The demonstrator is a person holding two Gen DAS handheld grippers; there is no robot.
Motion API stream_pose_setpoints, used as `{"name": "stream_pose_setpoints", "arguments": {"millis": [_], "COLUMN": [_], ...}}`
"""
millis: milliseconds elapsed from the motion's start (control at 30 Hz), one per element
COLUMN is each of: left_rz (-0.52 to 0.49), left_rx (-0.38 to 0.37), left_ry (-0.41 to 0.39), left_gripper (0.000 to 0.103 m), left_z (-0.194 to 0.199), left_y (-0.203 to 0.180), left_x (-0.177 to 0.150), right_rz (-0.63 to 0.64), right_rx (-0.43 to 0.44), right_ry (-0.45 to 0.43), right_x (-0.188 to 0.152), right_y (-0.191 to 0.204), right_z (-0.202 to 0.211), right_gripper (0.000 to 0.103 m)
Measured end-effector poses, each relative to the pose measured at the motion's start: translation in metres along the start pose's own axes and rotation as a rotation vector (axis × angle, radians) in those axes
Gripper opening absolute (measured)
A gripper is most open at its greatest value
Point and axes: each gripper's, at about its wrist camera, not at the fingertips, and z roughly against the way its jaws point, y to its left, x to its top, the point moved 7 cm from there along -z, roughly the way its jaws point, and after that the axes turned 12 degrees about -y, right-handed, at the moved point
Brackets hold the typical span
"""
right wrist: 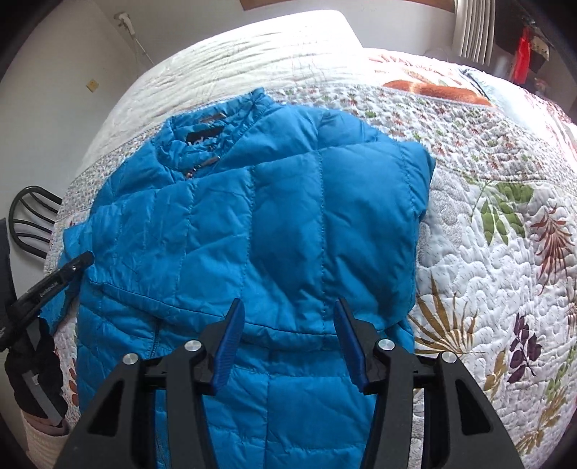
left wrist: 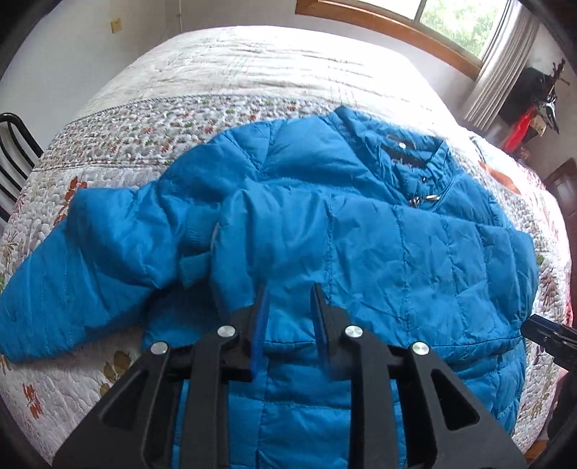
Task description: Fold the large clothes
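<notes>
L gripper (left wrist: 290,299) & R gripper (right wrist: 286,314) both released, above blue puffer jacket (left wrist: 360,245), one sleeve across chest.

A bedroom in a home; a wide bed (left wrist: 252,65) under a quilted bedspread (right wrist: 487,223) printed with leaves and flowers; a wood-framed window (left wrist: 450,21) with a pale curtain (left wrist: 501,68) behind it; a black chair (left wrist: 14,158) beside the bed; plain white walls.

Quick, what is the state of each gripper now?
Left gripper: open, holding nothing, over the blue jacket.
Right gripper: open, holding nothing.
</notes>
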Motion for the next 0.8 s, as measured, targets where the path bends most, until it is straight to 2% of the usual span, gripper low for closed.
{"name": "stream_pose_setpoints", "arguments": {"millis": [67,167,500,733,767,800], "left_rz": [-0.004,-0.024,-0.038,-0.033,-0.018,0.004], "left_rx": [0.005,-0.001,-0.026,-0.031,-0.037,-0.044], "left_ry": [0.041,0.058,0.045,0.077,0.072,0.053], "left_gripper": [0.023,0.023,0.024,0.024,0.025,0.033], "left_z": [-0.014,-0.024,-0.036,-0.029,-0.020,-0.009], "left_y": [0.001,0.001,0.000,0.002,0.005,0.011], "left_x": [-0.008,-0.017,-0.024,-0.019,-0.018,-0.016], "right_rz": [-0.009,-0.015,0.005,-0.010,0.006,0.032], "right_rx": [-0.003,-0.018,-0.062,-0.068,-0.075,-0.085], "right_ry": [0.026,0.042,0.042,0.023,0.003,-0.023], "right_x": [-0.005,-0.010,-0.013,-0.009,-0.008,-0.008], "right_y": [0.000,-0.004,-0.005,-0.005,-0.003,0.000], "right_z": [-0.013,-0.026,-0.047,-0.038,-0.028,-0.017], "right_gripper": [0.051,0.050,0.049,0.049,0.049,0.050]}}
